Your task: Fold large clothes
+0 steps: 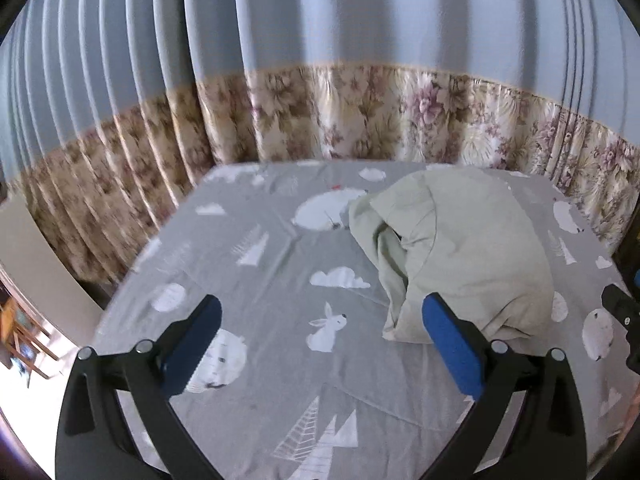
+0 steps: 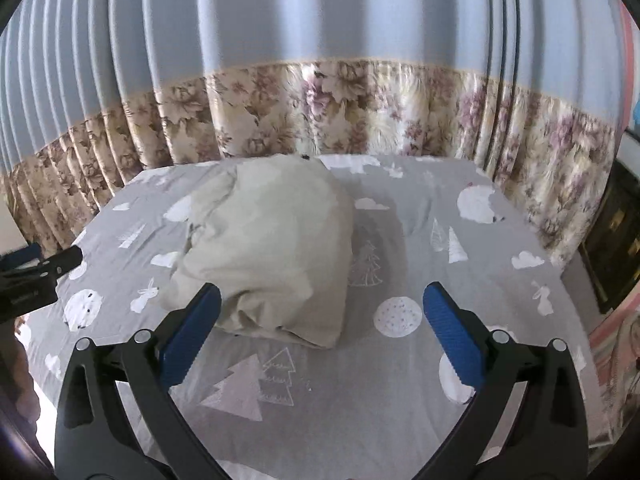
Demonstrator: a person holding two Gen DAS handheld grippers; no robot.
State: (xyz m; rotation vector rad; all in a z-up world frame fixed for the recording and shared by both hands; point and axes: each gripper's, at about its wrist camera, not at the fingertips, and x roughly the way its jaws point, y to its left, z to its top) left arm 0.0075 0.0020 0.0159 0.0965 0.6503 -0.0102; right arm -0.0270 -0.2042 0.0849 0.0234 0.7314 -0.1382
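While both claws hang spread wide and empty, the left claw [image 1: 322, 312] has the rumpled pale-green garment [image 1: 460, 248] just past its right finger; from the right claw [image 2: 322, 300] it lies ahead-left on the bed [image 2: 400, 380].

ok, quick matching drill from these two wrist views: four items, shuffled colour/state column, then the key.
Items:
1. garment
2. bed sheet
3. curtain
4. left gripper

Descriptions:
A. grey, printed with white animals and trees
B. pale, crumpled in a heap
C. fingers spread, nothing held
D. light blue above a floral band

Pairs: 1-B, 2-A, 3-D, 4-C
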